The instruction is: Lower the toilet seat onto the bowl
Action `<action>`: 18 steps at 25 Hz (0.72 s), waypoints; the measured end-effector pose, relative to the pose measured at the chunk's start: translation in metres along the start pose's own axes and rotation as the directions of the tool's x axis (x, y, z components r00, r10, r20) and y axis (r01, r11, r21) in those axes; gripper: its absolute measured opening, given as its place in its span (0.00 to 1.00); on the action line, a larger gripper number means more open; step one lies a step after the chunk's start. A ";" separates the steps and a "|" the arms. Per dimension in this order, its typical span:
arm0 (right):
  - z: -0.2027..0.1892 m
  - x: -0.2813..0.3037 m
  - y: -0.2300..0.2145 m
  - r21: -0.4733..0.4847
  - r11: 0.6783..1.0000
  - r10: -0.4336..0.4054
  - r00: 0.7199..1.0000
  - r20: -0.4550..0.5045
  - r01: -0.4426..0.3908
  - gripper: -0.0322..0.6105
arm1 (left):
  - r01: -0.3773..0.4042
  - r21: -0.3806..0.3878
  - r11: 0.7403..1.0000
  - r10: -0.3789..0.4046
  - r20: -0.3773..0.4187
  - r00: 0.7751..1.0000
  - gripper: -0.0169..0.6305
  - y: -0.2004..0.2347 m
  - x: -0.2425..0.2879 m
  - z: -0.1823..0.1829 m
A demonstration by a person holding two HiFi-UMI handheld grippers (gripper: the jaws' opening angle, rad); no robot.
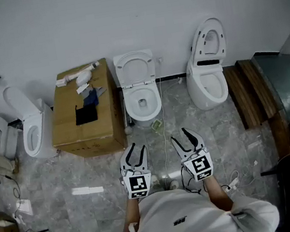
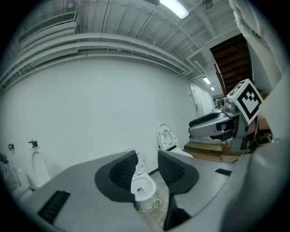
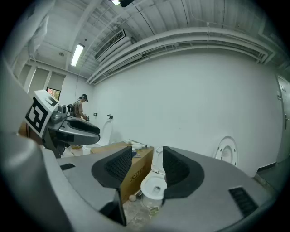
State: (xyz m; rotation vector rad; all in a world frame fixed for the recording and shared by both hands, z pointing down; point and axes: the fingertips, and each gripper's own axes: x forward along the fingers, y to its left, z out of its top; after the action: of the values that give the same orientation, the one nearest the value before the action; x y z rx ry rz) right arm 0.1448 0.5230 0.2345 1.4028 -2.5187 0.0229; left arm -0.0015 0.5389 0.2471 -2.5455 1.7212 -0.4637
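A white toilet stands against the far wall straight ahead, its bowl [image 1: 142,102] uncovered and its seat [image 1: 135,68] raised upright above it. Both grippers hover side by side over the floor, well short of it. My left gripper [image 1: 137,150] is open with a narrow gap and holds nothing. My right gripper [image 1: 183,137] is open a little wider, also with nothing in it. In the left gripper view the bowl [image 2: 144,188] shows through the gap of the left gripper [image 2: 147,165]. In the right gripper view the bowl [image 3: 154,185] shows between the jaws of the right gripper [image 3: 147,165].
A large cardboard box [image 1: 88,119] with small items on top stands just left of the toilet. A second toilet [image 1: 208,78] with its seat up stands to the right, a third [image 1: 32,133] at far left. Dark wooden planks [image 1: 245,94] lie at right; cables cross the floor.
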 end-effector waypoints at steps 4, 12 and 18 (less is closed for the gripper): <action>0.004 0.026 0.004 0.004 1.000 -0.011 1.000 0.001 0.011 0.35 | 0.010 0.014 1.000 -0.011 0.010 1.000 0.27 0.025 0.016 -0.001; 0.010 0.064 0.020 -0.003 0.999 -0.044 0.999 -0.005 0.044 0.35 | 0.047 0.029 0.998 -0.048 0.040 0.998 0.26 0.060 0.036 -0.002; 0.011 0.081 0.023 -0.006 0.998 -0.058 0.998 -0.015 0.058 0.35 | 0.061 0.025 0.998 -0.062 0.027 0.998 0.25 0.076 0.050 -0.010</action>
State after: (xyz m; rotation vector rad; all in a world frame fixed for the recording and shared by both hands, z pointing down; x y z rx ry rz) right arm 0.0825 0.4661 0.2455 1.4668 -2.4632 0.0153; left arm -0.0558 0.4650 0.2527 -2.5819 1.6223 -0.4467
